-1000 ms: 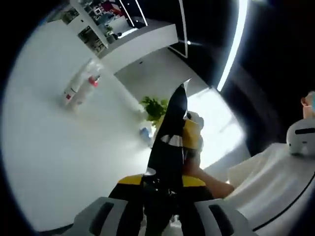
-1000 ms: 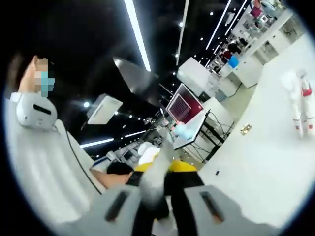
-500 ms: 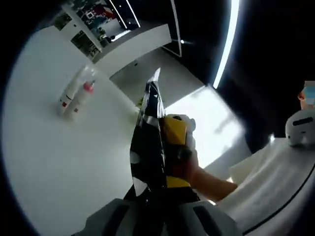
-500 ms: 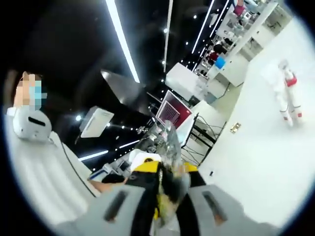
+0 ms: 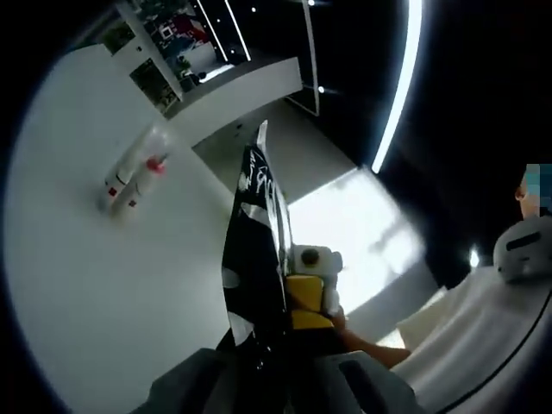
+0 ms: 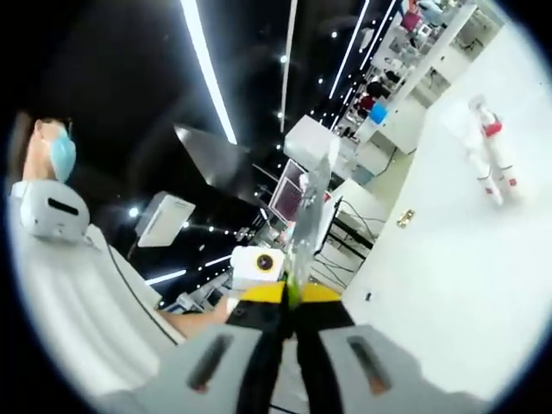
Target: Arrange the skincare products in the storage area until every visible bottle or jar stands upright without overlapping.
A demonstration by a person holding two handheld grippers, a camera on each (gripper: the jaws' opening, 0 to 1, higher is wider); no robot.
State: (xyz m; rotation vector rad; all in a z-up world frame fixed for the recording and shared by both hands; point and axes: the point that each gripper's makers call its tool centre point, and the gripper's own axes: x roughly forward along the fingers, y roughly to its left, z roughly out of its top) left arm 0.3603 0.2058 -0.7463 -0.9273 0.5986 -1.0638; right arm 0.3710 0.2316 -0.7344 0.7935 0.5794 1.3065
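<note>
**Both grippers pinch one sachet above the desk**

In the left gripper view, the left gripper [image 5: 259, 345] has its jaws closed on a dark sachet [image 5: 252, 250]; the right gripper [image 5: 309, 302] meets it at lower centre. Two bottles [image 5: 129, 172] lie at upper left on the white desk [image 5: 103, 285]. In the right gripper view, the jaws clamp the sachet's thin edge [image 6: 309, 224]; the bottles [image 6: 490, 159] show at upper right.

1. White table [image 5: 103, 285]: broad bare surface around and in front of the bottles, open to approach from most sides.
2. Two bottles [image 5: 129, 177], white with red caps, close together on the table; the one obstacle on that stretch. In the right gripper view [image 6: 490, 159] they stand well clear of the table's near edge.
3. Black sachet [image 5: 254, 250], rising along the left gripper's axis, blocks the middle of its forward path.
4. Right gripper [image 5: 312, 285], just beside the sachet.
</note>
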